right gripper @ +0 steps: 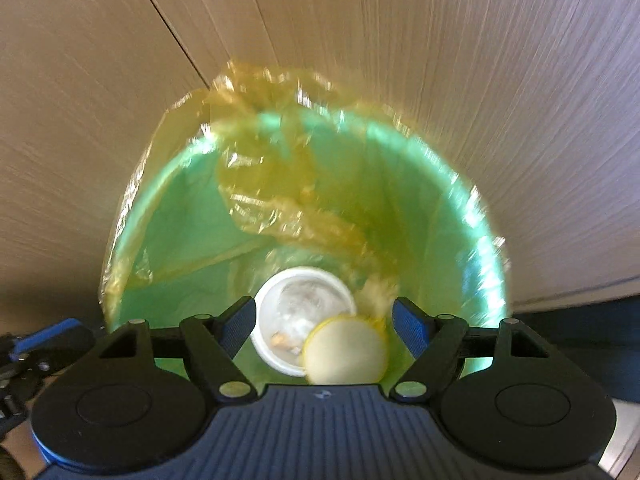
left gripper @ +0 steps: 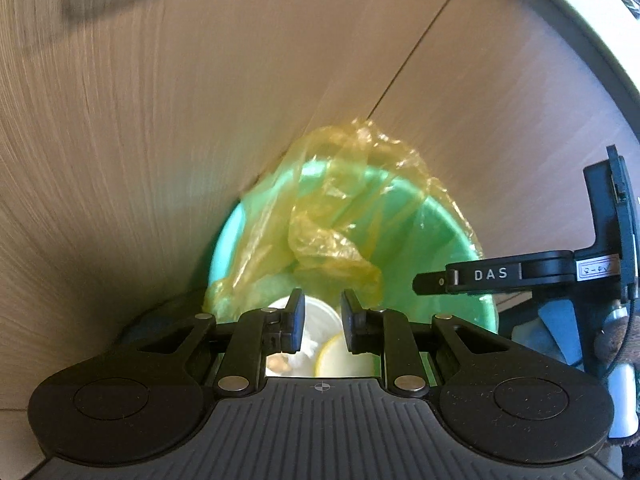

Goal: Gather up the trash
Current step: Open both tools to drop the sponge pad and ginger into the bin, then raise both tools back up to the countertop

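A green bin (right gripper: 192, 220) with a yellow plastic liner (right gripper: 256, 184) stands against a wooden panel. Inside lie a white cup (right gripper: 304, 304) with scraps and a round yellow-rimmed lid (right gripper: 346, 350). My right gripper (right gripper: 324, 320) is open and empty, right above the bin's mouth. In the left wrist view, the same bin (left gripper: 440, 240), liner (left gripper: 332, 216), cup (left gripper: 320, 316) and lid (left gripper: 340, 360) show. My left gripper (left gripper: 322, 320) hovers over the bin with a narrow gap between its pads, nothing between them. The right gripper's finger (left gripper: 492, 276) reaches in from the right.
Wooden cabinet panels (left gripper: 160, 120) with a vertical seam (left gripper: 416, 52) stand close behind the bin. A pale countertop edge (left gripper: 580, 12) curves at the upper right of the left wrist view.
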{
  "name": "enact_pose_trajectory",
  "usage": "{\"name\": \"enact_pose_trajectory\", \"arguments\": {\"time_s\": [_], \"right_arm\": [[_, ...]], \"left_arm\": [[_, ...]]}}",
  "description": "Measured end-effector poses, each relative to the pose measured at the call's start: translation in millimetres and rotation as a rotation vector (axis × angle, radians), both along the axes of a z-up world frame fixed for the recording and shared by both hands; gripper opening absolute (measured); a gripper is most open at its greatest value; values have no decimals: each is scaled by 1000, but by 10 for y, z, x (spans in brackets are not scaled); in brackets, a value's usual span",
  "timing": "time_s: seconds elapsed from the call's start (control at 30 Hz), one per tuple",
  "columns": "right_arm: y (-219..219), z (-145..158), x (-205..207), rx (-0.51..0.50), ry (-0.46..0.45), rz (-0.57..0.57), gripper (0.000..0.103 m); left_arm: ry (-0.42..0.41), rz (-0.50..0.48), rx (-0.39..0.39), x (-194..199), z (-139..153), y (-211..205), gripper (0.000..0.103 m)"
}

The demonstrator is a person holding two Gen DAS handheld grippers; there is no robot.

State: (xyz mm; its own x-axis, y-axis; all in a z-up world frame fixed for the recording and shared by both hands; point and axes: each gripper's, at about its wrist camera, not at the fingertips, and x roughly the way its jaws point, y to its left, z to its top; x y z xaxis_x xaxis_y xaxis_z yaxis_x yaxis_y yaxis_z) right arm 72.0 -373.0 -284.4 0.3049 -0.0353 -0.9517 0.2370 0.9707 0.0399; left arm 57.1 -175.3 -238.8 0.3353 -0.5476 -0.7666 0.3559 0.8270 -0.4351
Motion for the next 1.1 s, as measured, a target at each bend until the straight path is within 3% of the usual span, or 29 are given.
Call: {"name": "enact_pose_trajectory", "arguments": {"time_s": [0.2, 0.3, 0.4, 0.5, 0.6, 0.7, 0.83, 0.93, 1.0, 1.1], "right_arm": [[169, 335, -202, -207, -184, 34, 81], [175, 565, -349, -242, -259, -7, 85], [182, 868, -470, -244, -340, -33, 85], [248, 1357, -533, -238, -475, -57, 85], [348, 1975, -487, -202, -622, -55, 85], [502, 2575, -272, -148, -719, -5, 85], [766, 3274, 182, -38, -755, 72, 85], [1083, 3723, 513, -76, -798, 114, 85], [1304, 3952, 770, -89, -817, 147, 85], [1621, 4169, 1224, 11, -795, 197, 85]], "left_arm": [[-167, -51, 42, -210, 403, -94, 23], [-236, -90, 20, -276, 709, -120, 23], [-333, -122, -40, -305, 1205, -56, 23], [-445, -106, -79, -291, 1820, 117, 23], [-546, -59, -83, -286, 2397, 360, 23], [-577, -10, -77, -191, 2857, 654, 23], [-562, 93, -13, 127, 3283, 1124, 24], [-612, 240, 70, 433, 3551, 1523, 23], [-618, 329, 79, 642, 3704, 1828, 23], [-639, 453, 55, 836, 3864, 2268, 23]]}}
